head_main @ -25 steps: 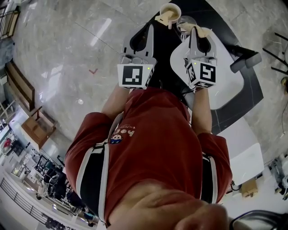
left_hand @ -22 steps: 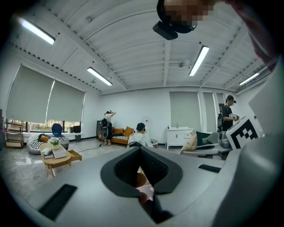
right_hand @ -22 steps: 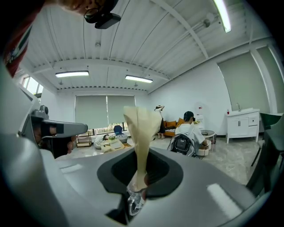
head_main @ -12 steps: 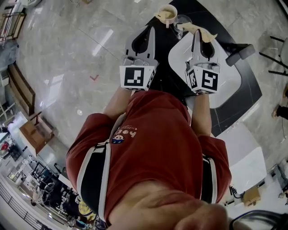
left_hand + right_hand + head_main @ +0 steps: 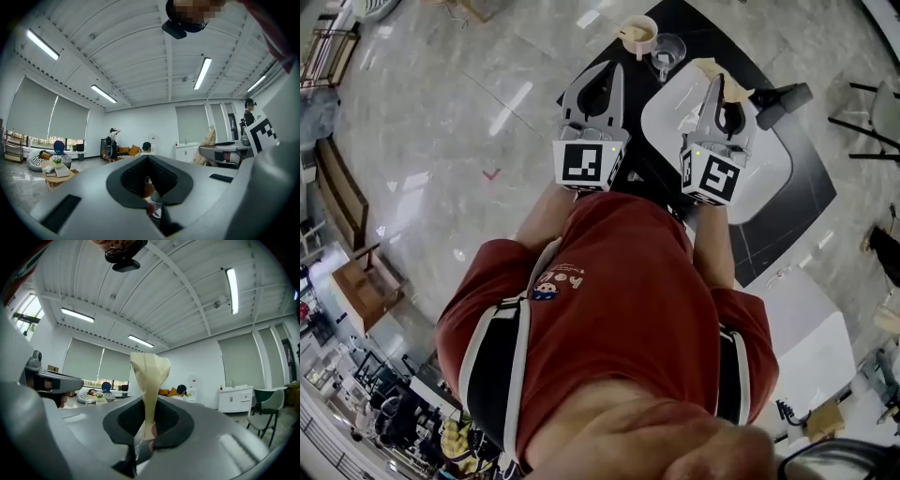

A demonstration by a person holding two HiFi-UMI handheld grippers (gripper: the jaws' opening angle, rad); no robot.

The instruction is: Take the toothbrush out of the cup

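Right gripper view: a beige toothbrush [image 5: 149, 380] is seen clamped upright by the right gripper [image 5: 146, 439], lifted well apart from the cup [image 5: 637, 35]. The left gripper [image 5: 152, 208] is held clenched, empty.

Lower end of the cream flared toothbrush [image 5: 149, 380] is buried between the pads of the right gripper [image 5: 146, 446]; the person's red shirt [image 5: 619, 309] hides the near edge of the white rounded tabletop [image 5: 764, 178]
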